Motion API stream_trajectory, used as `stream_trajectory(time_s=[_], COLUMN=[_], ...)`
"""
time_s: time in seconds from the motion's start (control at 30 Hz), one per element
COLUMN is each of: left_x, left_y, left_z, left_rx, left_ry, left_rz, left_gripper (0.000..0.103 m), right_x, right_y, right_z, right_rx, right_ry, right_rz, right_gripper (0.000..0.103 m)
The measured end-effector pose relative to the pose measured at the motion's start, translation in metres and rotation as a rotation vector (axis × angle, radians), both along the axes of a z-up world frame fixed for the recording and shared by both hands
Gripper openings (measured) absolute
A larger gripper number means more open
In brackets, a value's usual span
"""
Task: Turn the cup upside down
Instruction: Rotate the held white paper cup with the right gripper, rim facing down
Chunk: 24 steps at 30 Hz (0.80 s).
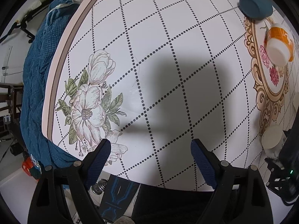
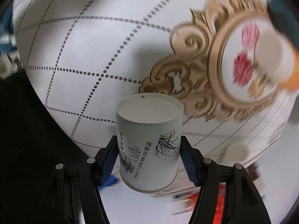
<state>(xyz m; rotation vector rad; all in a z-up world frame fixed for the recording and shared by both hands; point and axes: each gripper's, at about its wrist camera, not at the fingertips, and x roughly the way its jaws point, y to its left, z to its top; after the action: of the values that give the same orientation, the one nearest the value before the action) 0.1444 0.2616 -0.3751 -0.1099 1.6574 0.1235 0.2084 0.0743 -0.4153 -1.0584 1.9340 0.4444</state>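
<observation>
My right gripper (image 2: pixel 148 150) is shut on a white paper cup (image 2: pixel 149 141) printed with black grass and the word REUSE. The cup is held above the table with its flat base turned toward the table and its rim toward the camera. The background is motion-blurred. In the left wrist view the same cup (image 1: pixel 271 139) shows at the right edge with the right gripper's black body beside it. My left gripper (image 1: pixel 150 154) is open and empty over the near edge of the white table (image 1: pixel 168 37).
An orange and white cup (image 1: pixel 279 45) stands upside down on the gold-framed rose print, and shows blurred in the right wrist view (image 2: pixel 271 56). A dark teal cup (image 1: pixel 255 5) lies beyond it. A blue quilt (image 1: pixel 37 74) hangs by the table's left edge.
</observation>
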Motion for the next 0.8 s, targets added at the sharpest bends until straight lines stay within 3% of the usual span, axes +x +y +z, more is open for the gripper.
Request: stream_trajectory(time_s=[0.2, 0.4, 0.47, 0.57, 0.8], left_x=[-0.004, -0.005, -0.007, -0.009, -0.014], left_y=[-0.006, -0.015, -0.018, -0.022, -0.036], left_z=[-0.002, 0.0, 0.001, 0.001, 0.002], left_rx=[-0.001, -0.001, 0.0, 0.0, 0.003], left_ry=[-0.007, -0.01, -0.011, -0.008, -0.002], left_rz=[-0.019, -0.029, -0.032, -0.034, -0.045], left_gripper=[0.087, 0.087, 0.087, 0.087, 0.087], right_x=[0.018, 0.024, 0.03, 0.054, 0.08], right_y=[-0.038, -0.078, -0.089, -0.097, -0.082], right_z=[0.001, 0.003, 0.006, 0.012, 0.012], right_rx=[0.02, 0.034, 0.034, 0.041, 0.049], right_ry=[0.028, 0.031, 0.03, 0.002, -0.073], right_rz=[-0.235, -0.368, -0.39, -0.377, -0.3], right_gripper=[0.066, 0.067, 0.068, 0.079, 0.08])
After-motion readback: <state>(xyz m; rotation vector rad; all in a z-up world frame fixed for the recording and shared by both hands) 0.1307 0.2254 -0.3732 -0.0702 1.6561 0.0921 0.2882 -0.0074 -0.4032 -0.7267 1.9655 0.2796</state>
